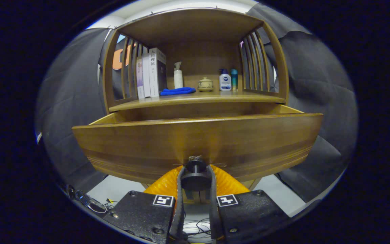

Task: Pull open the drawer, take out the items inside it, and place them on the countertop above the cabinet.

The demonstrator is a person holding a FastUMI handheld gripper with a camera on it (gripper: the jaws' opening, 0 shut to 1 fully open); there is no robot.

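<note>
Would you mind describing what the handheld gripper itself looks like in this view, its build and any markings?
The gripper has two narrow fingers running forward from two black, grainy-textured blocks fastened with round screws. Each block carries a small square black-and-white marker at its inner front corner. Ribbed, translucent orange parts fan outward beside the fingers. Thin cables lie on the floor beneath.

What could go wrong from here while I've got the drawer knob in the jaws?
1. The gripper is shut on the small round knob; an off-axis pull could slip it free.
2. The drawer already sits well out; pulling further might tip it.
3. Its contents are hidden behind the front panel, so reaching in is blind.
</note>
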